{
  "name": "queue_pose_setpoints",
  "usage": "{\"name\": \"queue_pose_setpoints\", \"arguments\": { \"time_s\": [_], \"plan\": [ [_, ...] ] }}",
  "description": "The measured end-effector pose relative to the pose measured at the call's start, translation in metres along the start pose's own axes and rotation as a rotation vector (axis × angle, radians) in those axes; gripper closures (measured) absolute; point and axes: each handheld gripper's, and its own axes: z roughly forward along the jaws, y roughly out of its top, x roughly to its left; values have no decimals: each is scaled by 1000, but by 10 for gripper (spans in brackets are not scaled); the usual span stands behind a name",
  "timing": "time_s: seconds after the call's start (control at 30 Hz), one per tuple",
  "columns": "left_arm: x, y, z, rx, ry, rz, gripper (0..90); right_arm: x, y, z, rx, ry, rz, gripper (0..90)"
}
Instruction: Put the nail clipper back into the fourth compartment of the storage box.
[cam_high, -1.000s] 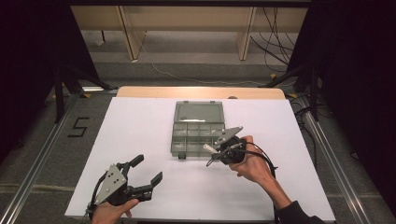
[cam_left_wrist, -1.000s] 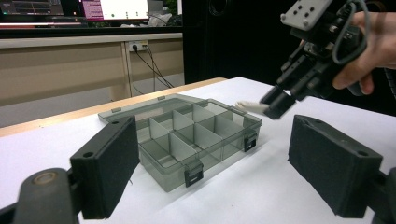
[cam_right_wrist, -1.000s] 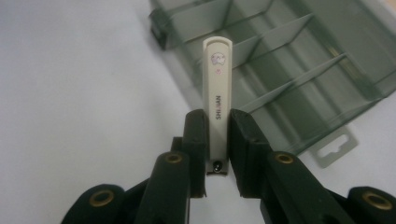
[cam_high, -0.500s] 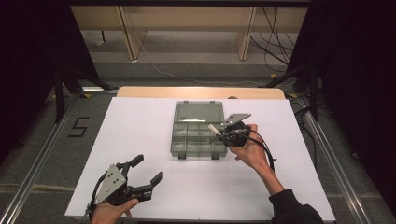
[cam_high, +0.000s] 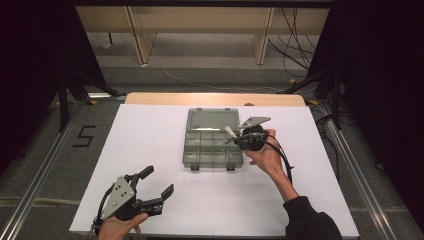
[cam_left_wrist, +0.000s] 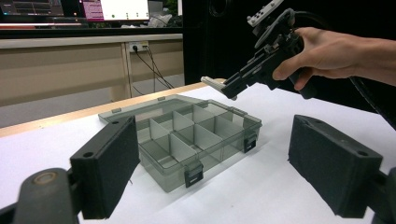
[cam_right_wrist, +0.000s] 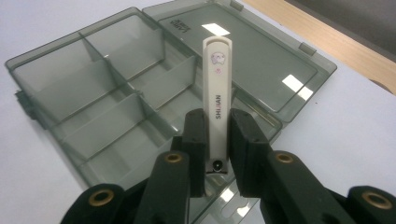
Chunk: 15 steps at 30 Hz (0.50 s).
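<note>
From the high view, the right tool (cam_high: 234, 136) was held over the open organiser box (cam_high: 212, 145) on the counter (cam_high: 150, 130). In the left gripper view, the left tool (cam_left_wrist: 215, 168) was kept spread and idle. In the right gripper view, the white nail clipper (cam_right_wrist: 217, 100) was clamped lengthwise — presumably for lowering into a compartment.

At lower left of the high view, the left gripper (cam_high: 159, 186) is black with a grey 3-cornered plate on top, and its 2 fingers (cam_left_wrist: 109, 170) are thick black blocks faced with dark foam. The right gripper (cam_high: 231, 137), mid-right, is black too, with brass-coloured screws at its finger joints, a black cable trailing off, and a dark sleeve (cam_high: 312, 220) at the forearm.
</note>
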Motion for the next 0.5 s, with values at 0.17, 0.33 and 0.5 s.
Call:
{"name": "queue_pose_setpoints", "arguments": {
  "time_s": [0.17, 0.33, 0.5],
  "plan": [
    [0, 0, -1, 2, 1, -1, 156, -5, -1, 7, 3, 2, 5, 775],
    [0, 0, 0, 0, -2, 4, 156, -7, -2, 11, 5, -6, 17, 775],
    [0, 0, -1, 0, 1, -1, 156, -8, -3, 14, 4, -9, 28, 775]
  ]
}}
